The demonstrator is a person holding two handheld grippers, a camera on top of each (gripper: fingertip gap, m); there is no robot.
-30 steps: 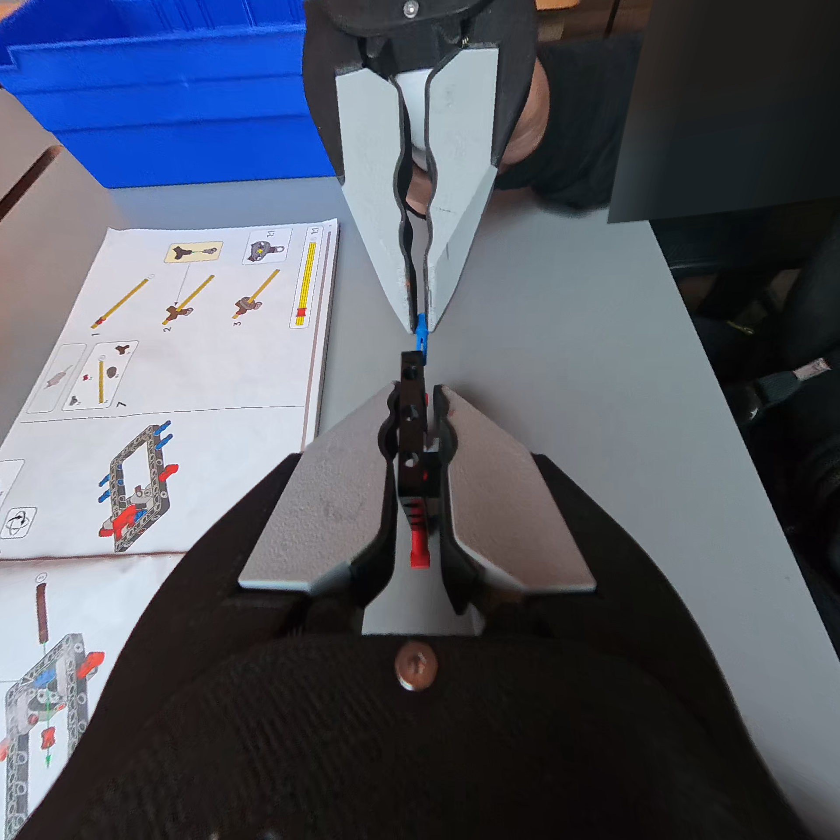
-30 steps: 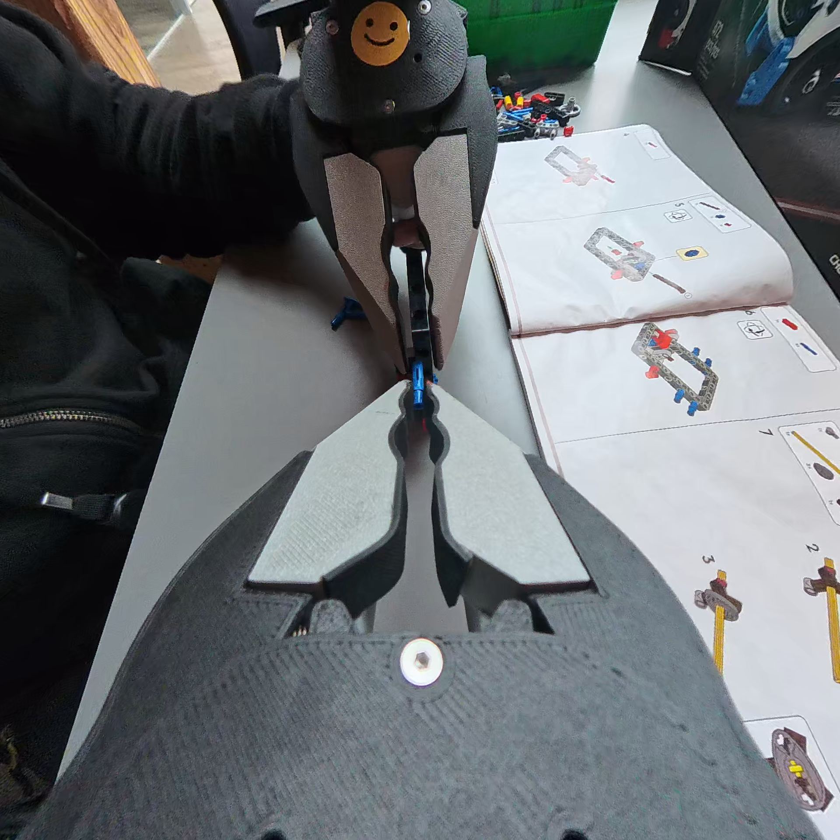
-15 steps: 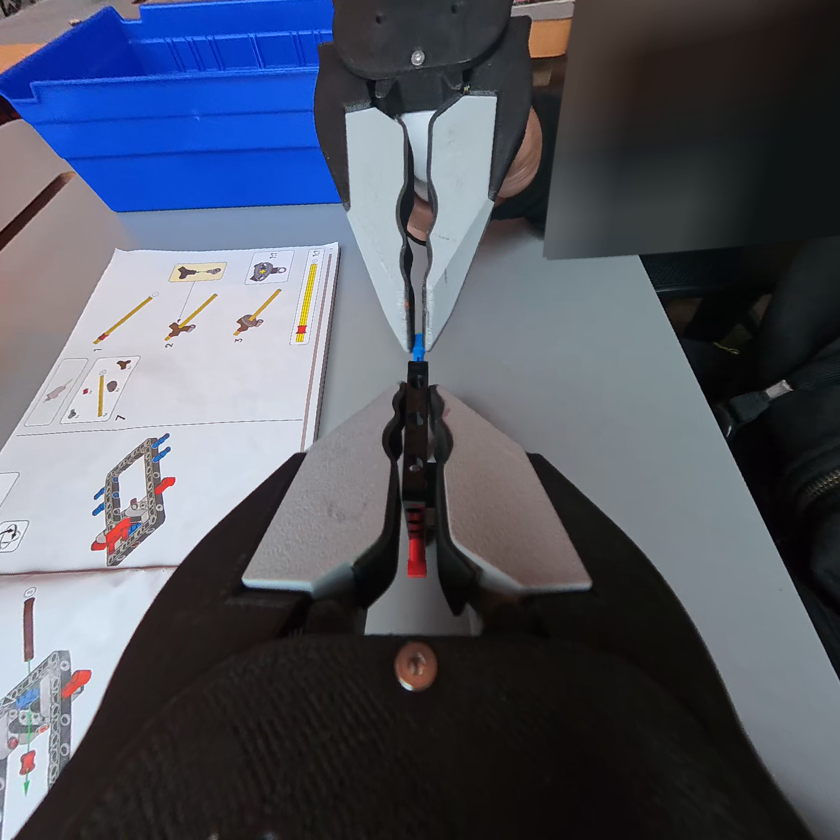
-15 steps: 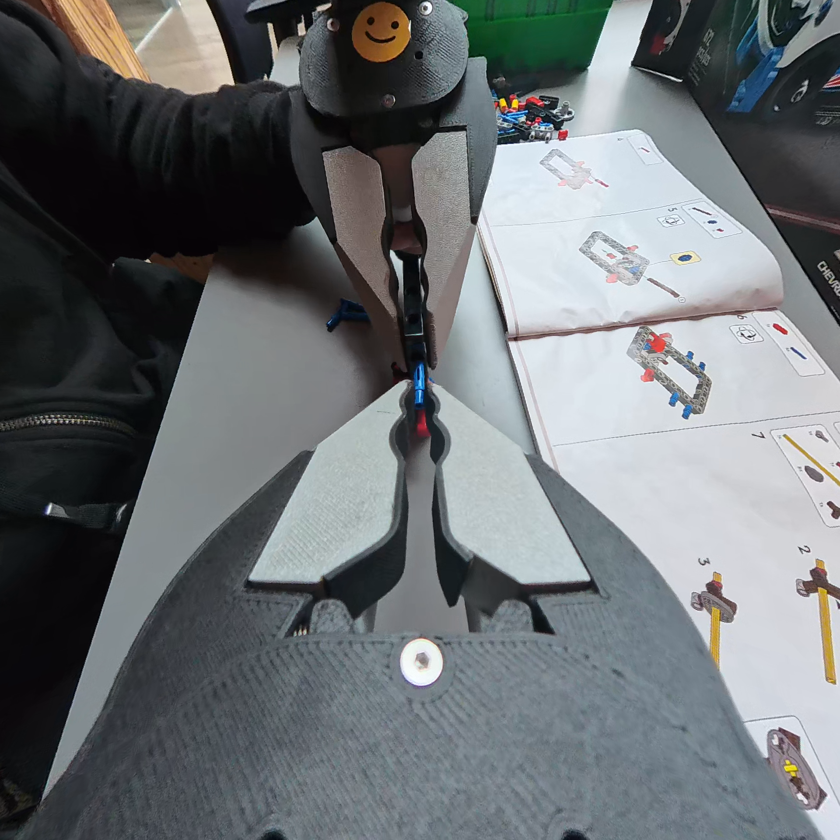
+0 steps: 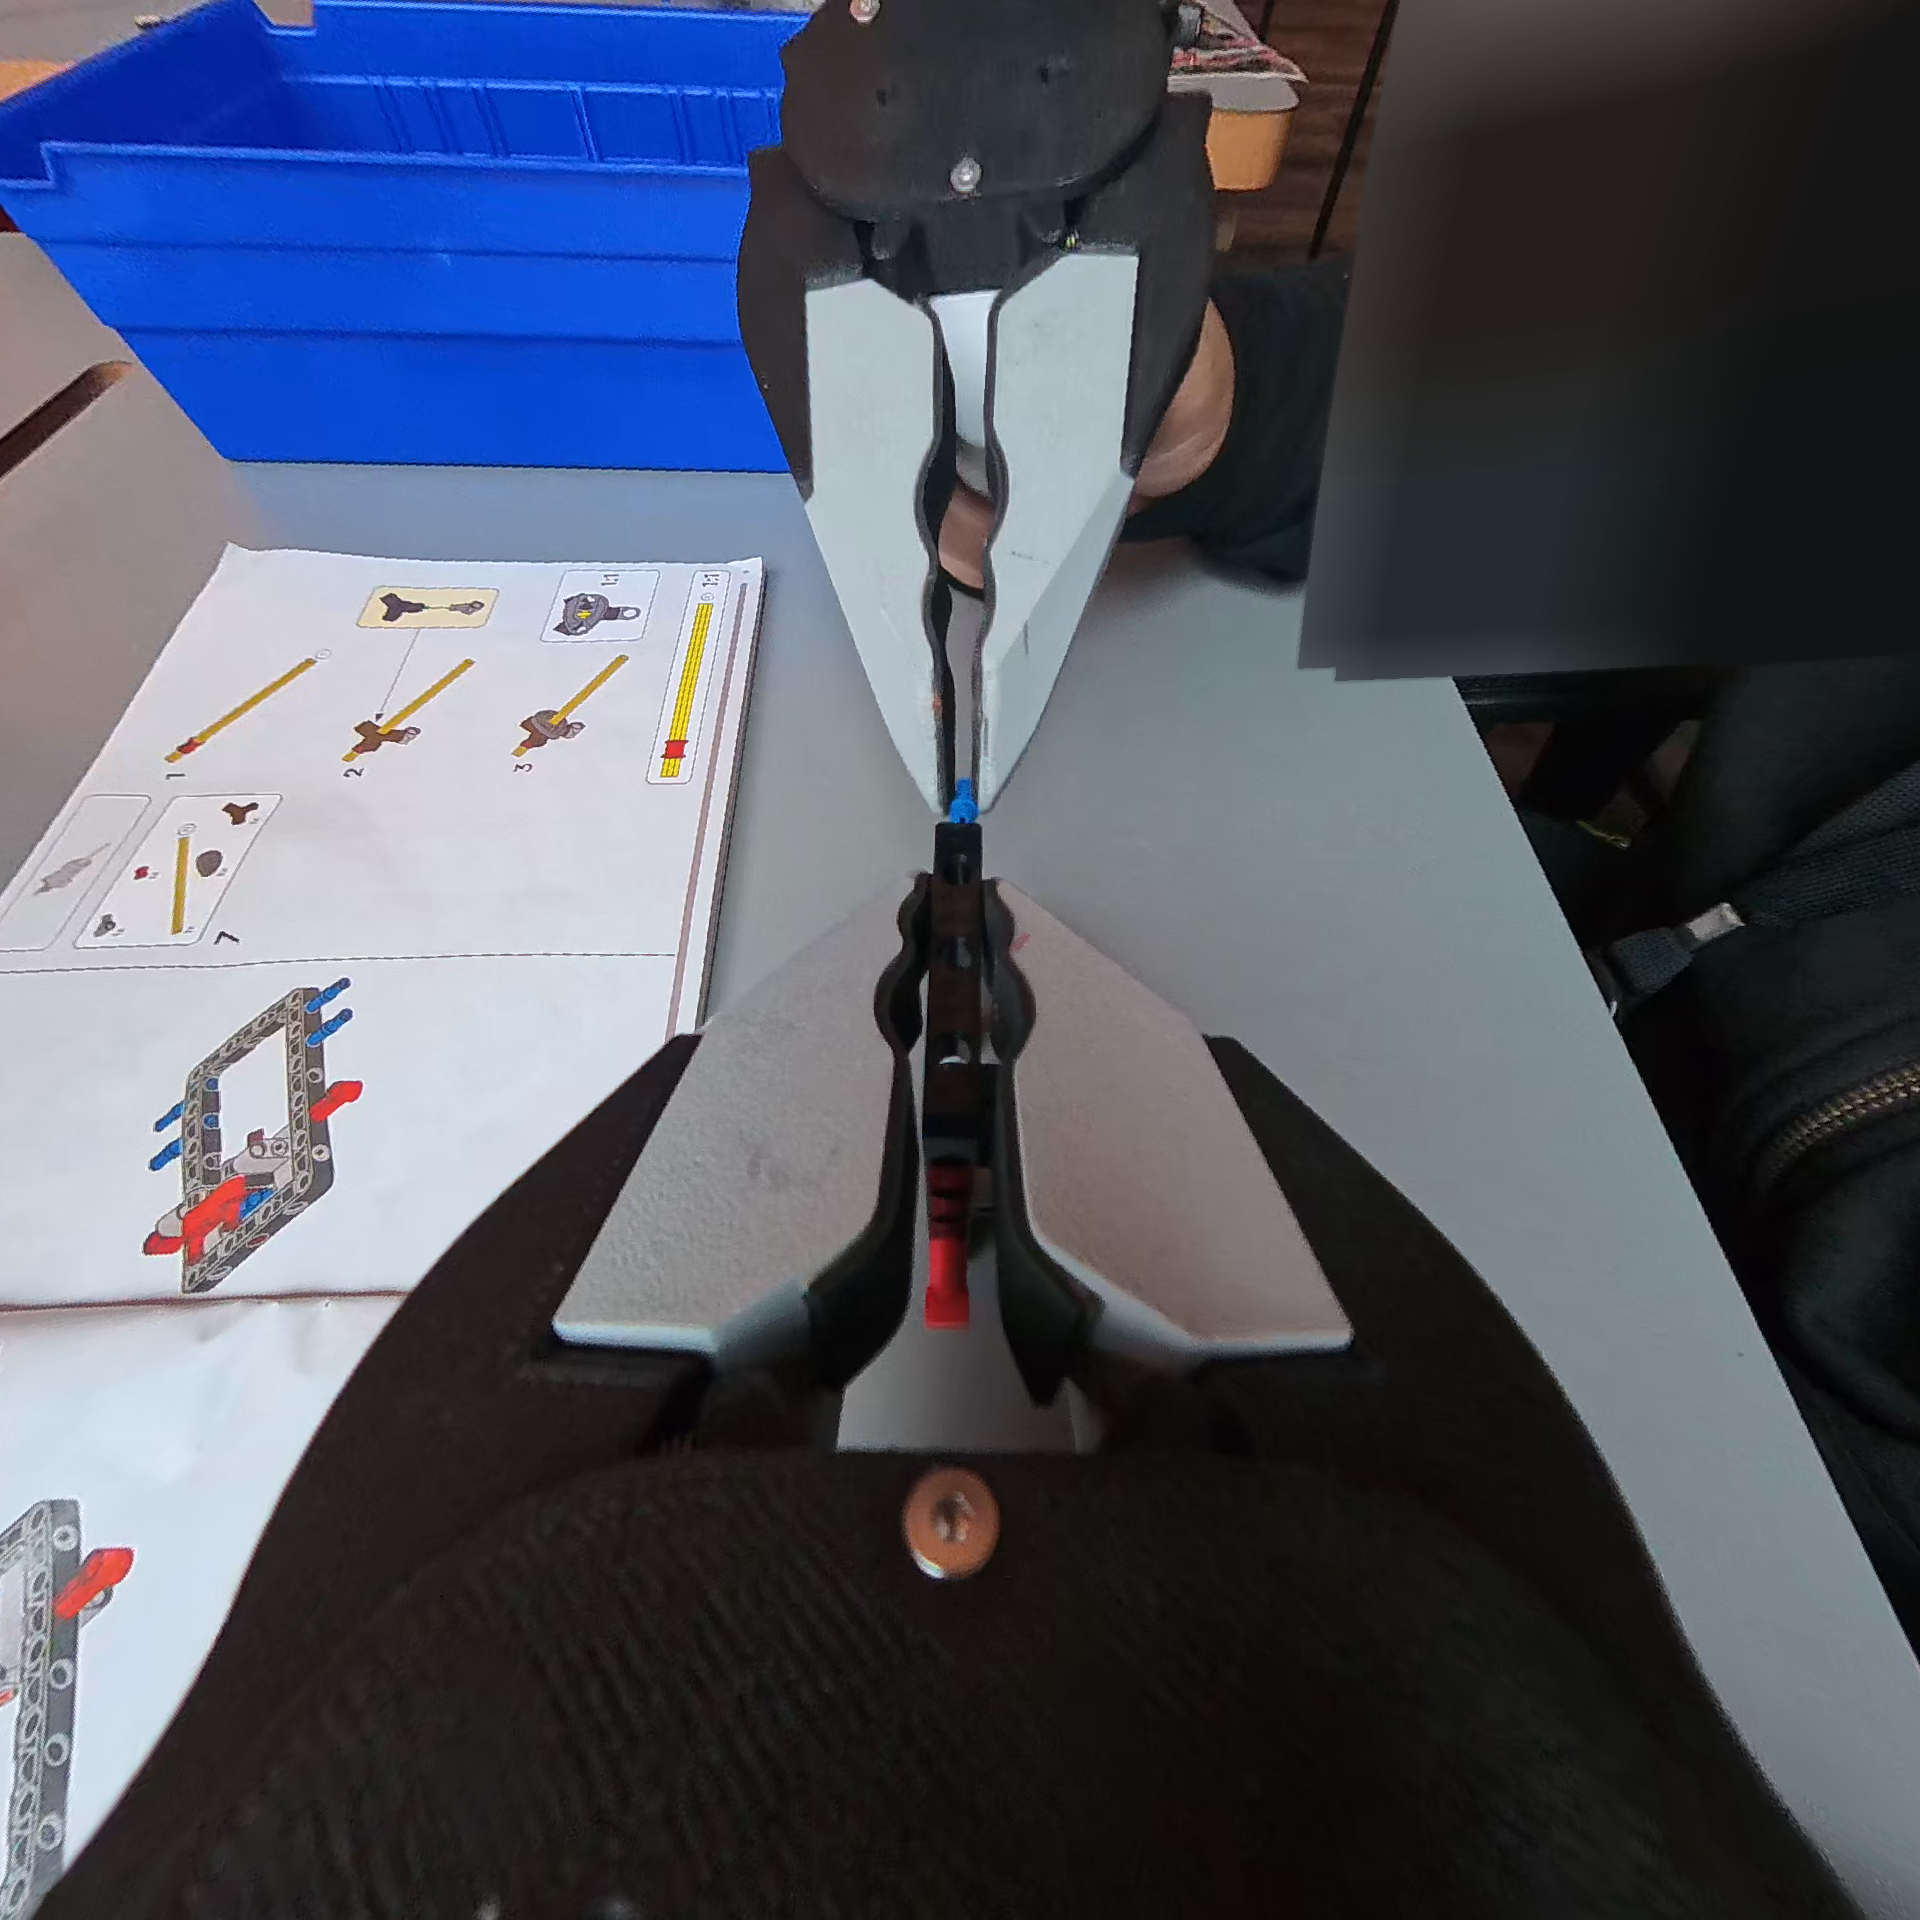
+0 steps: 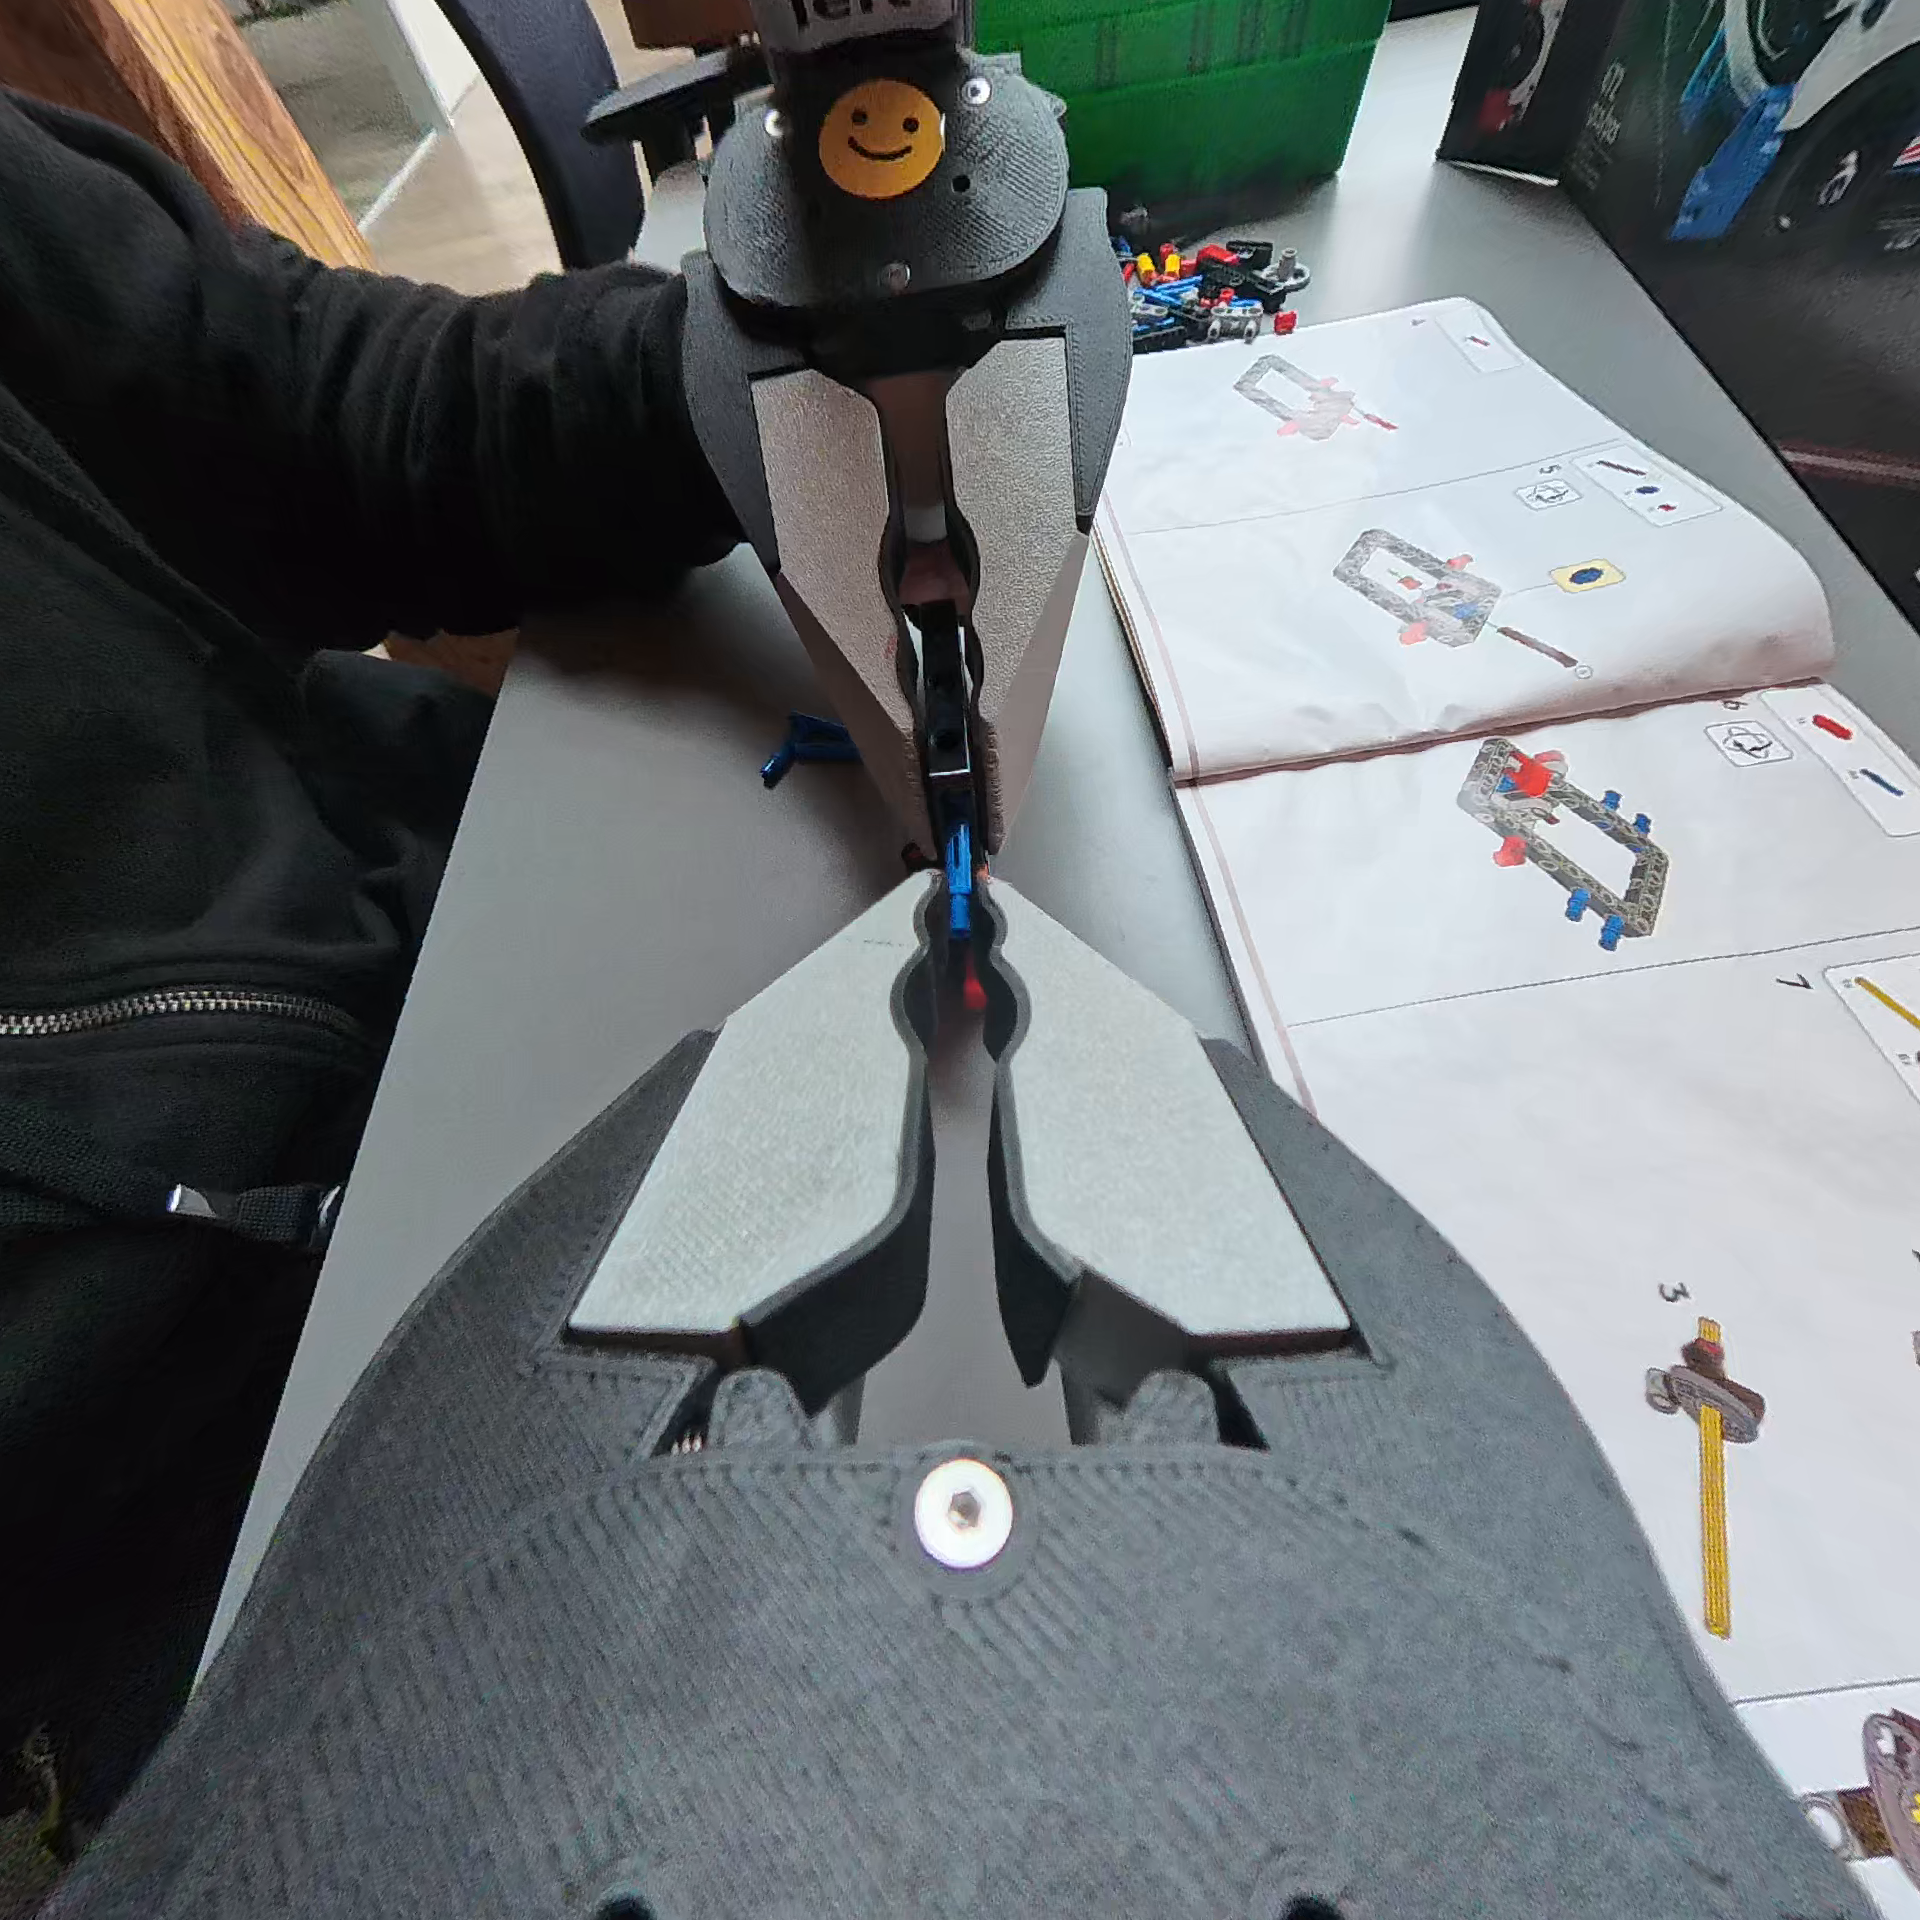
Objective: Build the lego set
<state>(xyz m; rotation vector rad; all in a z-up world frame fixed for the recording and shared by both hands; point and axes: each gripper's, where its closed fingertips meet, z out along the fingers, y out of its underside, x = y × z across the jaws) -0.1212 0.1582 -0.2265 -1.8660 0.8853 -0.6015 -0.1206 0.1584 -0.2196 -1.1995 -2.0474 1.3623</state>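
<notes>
My left gripper (image 5: pixel 954 891) is shut on a black lego frame (image 5: pixel 954 997), held edge-on, with a red pin (image 5: pixel 945 1283) sticking out at its near end. My right gripper (image 6: pixel 958 889) is shut on a small blue pin (image 6: pixel 960 881). The two grippers face each other tip to tip above the grey table. The blue pin (image 5: pixel 962 798) touches the top end of the frame (image 6: pixel 948 717). In the left wrist view the right gripper (image 5: pixel 964 790) comes in from the top. In the right wrist view the left gripper (image 6: pixel 961 831) comes in from the top.
An open instruction booklet (image 5: pixel 395 883) lies on the grey table (image 5: pixel 1226 852), also in the right wrist view (image 6: pixel 1507 831). A blue bin (image 5: pixel 416 239) stands behind it. A loose blue piece (image 6: pixel 800 743), a pile of lego parts (image 6: pixel 1210 281), a green bin (image 6: pixel 1195 94) and the set box (image 6: pixel 1714 135) are farther off. Less than 4 cm separates the two grippers' tips.
The two grippers have stayed tip to tip; the blue pin has gone closer onto the frame's end, and the frame has turned more edge-on. Both views have shifted a little.
</notes>
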